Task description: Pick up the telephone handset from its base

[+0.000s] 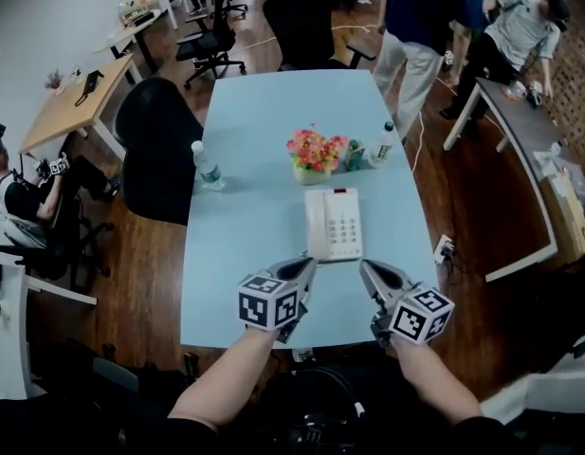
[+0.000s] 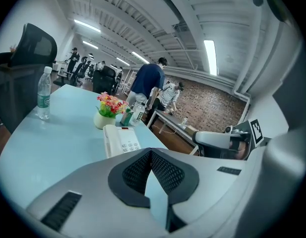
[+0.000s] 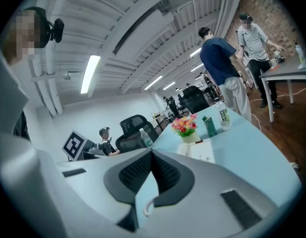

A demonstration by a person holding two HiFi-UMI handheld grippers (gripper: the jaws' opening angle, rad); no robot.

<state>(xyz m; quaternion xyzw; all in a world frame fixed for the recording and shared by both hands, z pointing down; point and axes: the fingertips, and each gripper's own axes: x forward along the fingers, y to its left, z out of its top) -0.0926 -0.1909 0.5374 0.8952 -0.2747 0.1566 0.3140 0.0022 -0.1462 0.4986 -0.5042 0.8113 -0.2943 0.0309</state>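
Observation:
A white telephone (image 1: 334,224) lies on the light blue table (image 1: 259,131), with its handset (image 1: 316,226) resting along the base's left side and the keypad to the right. Both grippers hover over the table's near edge, just short of the phone. My left gripper (image 1: 309,265) is shut and empty, its tip close to the phone's near left corner. My right gripper (image 1: 366,268) is also shut and empty, off the near right corner. In the left gripper view the telephone (image 2: 120,140) lies ahead beyond the closed jaws. From the right gripper view the telephone (image 3: 200,152) shows past the jaw tips.
A pot of flowers (image 1: 314,153), a small green item (image 1: 355,154) and a water bottle (image 1: 382,144) stand just behind the phone. Another bottle (image 1: 207,166) stands at the table's left edge beside a black chair (image 1: 159,150). People stand and sit beyond the table.

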